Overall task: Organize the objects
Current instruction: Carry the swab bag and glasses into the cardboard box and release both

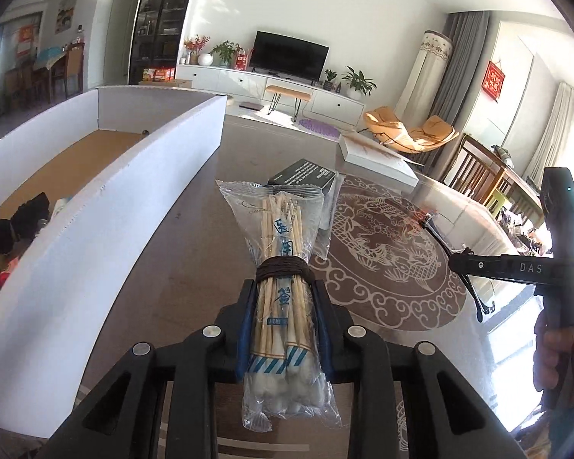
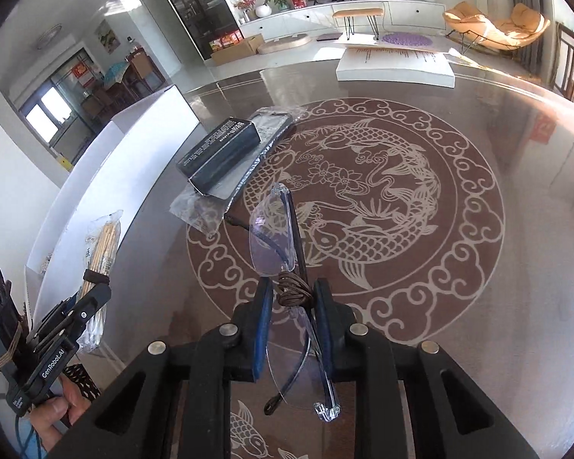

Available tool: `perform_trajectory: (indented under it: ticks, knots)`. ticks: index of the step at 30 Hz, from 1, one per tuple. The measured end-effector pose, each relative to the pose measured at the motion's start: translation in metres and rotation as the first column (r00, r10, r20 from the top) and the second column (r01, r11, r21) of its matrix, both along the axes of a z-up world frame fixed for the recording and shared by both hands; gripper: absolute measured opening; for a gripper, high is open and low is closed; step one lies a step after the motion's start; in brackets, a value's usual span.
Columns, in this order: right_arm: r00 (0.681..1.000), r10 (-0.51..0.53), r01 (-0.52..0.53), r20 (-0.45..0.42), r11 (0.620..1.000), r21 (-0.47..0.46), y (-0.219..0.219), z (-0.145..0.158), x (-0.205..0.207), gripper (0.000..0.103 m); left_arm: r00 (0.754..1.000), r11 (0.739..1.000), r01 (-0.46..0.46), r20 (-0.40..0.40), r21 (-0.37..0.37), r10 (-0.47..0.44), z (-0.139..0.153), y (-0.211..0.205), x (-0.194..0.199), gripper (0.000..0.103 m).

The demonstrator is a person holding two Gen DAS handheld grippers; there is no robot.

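The bench (image 2: 516, 229), a glossy round top with a carp medallion, carries a long white cardboard box (image 1: 107, 229) along its left side, open at the top, with a brown floor; at its near end lie some dark fabric items (image 1: 15, 222) (I cannot tell exactly what they are), and the far stretch looks bare. A flat white box (image 2: 394, 65) sits at the far edge, and a dark carton (image 2: 218, 149) rests on a clear plastic sleeve (image 2: 195, 206) between the open box and the medallion. The left claw (image 1: 283, 306) is closed tight on a packet of cotton swabs (image 1: 281, 267), bound with brown cord, its long axis running straight out along the fingers and lifted clear of the bench; the open box lies just to its left, so this hand is the nearer one and likely needs only a swing left over the wall. The right claw (image 2: 292, 306) is clamped on a pair of clear-lensed glasses (image 2: 275, 229) at the cord-wrapped bridge, also held above the bench, with the box well off to its left beyond the other hand.
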State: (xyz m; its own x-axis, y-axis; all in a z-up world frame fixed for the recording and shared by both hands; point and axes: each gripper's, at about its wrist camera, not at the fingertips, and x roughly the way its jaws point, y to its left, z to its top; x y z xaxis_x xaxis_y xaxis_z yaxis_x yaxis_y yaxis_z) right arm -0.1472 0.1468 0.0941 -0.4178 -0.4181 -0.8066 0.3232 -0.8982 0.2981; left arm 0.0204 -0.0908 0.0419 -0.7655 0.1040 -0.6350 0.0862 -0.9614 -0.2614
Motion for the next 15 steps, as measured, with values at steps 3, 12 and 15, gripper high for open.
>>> perform_trajectory:
  ticks: [3, 12, 15]
  knots:
    - [0.997, 0.069, -0.071, -0.045, 0.996, -0.047, -0.044, 0.032, -0.007, 0.023, 0.997, 0.997, -0.064, -0.047, 0.04, 0.065, 0.032, -0.048, 0.013, 0.028]
    - [0.925, 0.353, -0.378, -0.141, 0.893, -0.245, -0.268, 0.09, 0.016, 0.023, 0.942, 0.942, -0.318, 0.082, -0.104, 0.327, 0.04, -0.211, 0.016, 0.028]
    - [0.906, 0.407, -0.422, -0.112, 0.868, -0.261, -0.329, 0.077, 0.03, 0.023, 0.905, 0.921, -0.346, 0.197, -0.177, 0.378, 0.017, -0.241, 0.007, 0.029]
